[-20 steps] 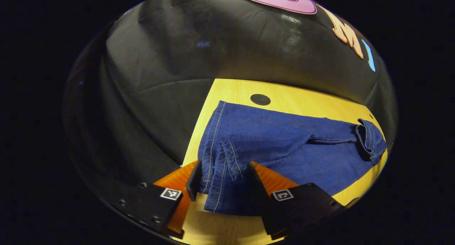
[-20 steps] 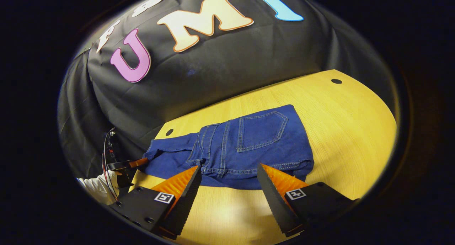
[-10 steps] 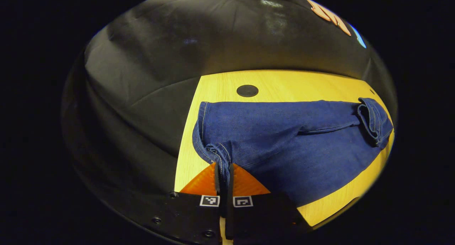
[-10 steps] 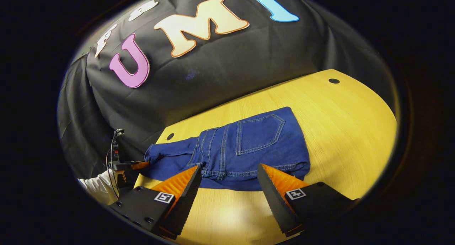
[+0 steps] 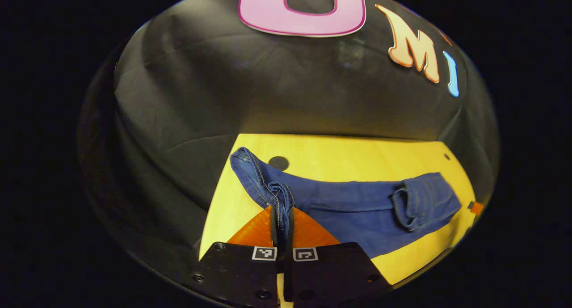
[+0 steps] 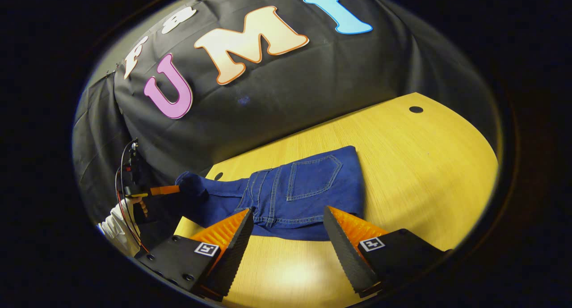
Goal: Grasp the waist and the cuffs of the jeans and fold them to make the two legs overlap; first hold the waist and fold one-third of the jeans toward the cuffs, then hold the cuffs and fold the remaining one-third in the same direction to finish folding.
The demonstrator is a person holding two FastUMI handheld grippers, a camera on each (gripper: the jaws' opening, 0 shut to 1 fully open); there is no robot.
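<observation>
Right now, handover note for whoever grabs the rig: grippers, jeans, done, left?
Left gripper: shut on the cuffs, lifted off the table.
Right gripper: open, hovering just short of the waist, holding nothing.
Jeans: lying lengthwise on the table, back pocket up, waist end flat, cuff end raised.
Done: cuffs gripped.
Left: grip the waist, overlap the legs if they are not already, then fold the waist third toward the cuffs and the cuff third over it.

A yellow wooden table point(image 6: 424, 165) carries dark blue jeans point(image 6: 304, 196), lying flat toward its 9 o'clock end. Round black grommet holes sit at 1 o'clock point(image 6: 416, 109) and beside the cuffs point(image 5: 278, 162).
</observation>
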